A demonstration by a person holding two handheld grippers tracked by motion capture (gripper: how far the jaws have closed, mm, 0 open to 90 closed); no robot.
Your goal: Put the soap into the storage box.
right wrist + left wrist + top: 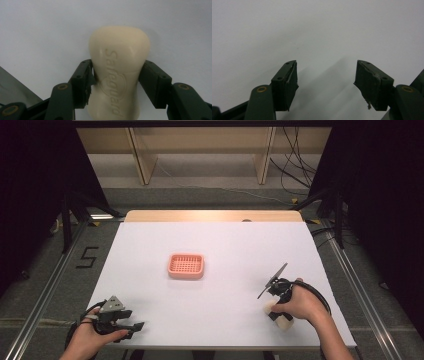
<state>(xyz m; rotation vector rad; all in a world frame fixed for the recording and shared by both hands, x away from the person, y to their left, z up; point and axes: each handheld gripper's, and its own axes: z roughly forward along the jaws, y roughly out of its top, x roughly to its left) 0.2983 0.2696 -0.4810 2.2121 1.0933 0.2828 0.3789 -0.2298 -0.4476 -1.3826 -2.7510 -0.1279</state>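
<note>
Right gripper (115, 82) is clamped on the cream soap bar (117, 72), jaws pinching its narrow waist; in the high view the bar (279, 316) sits at the near right of the white table (220, 320), under the right hand (296, 304), can't tell if it's lifted or touching the surface. Left gripper (325, 77) has jaws spread wide with nothing between, parked near the front left corner (134, 326). Pink slotted soap dish (186, 265) sits mid-table, well apart from both. Likely next is carrying the bar to the dish. Risks: soap is smooth and curved, the grip is on a tapering waist, so it could slide out or twist during the carry; a tilted release could land it on the dish rim or push the light dish away
</note>
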